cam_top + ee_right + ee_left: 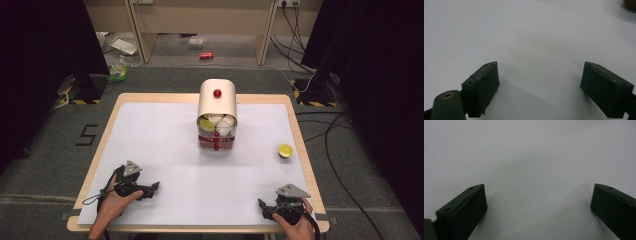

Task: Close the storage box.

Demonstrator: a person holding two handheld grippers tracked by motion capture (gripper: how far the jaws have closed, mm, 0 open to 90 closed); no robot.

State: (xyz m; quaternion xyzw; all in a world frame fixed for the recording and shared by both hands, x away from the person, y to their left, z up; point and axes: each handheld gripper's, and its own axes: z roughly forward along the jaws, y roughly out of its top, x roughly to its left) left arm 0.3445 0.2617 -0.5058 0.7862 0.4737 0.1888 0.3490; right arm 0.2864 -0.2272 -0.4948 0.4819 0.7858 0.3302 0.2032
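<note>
White sheeting covers a wooden table (95,150). Both grippers rest at its near edge, left gripper (150,189) and right gripper (262,206), jaws apart and empty. A small yellow cup (285,150) sits ahead of the right gripper, nearer it than the central cream cabinet (217,102).

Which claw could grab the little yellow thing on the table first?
Probably the right claw. The yellow thing sits near the table's right edge, on that claw's side, and its jaws are open. The left claw is across the table.
</note>
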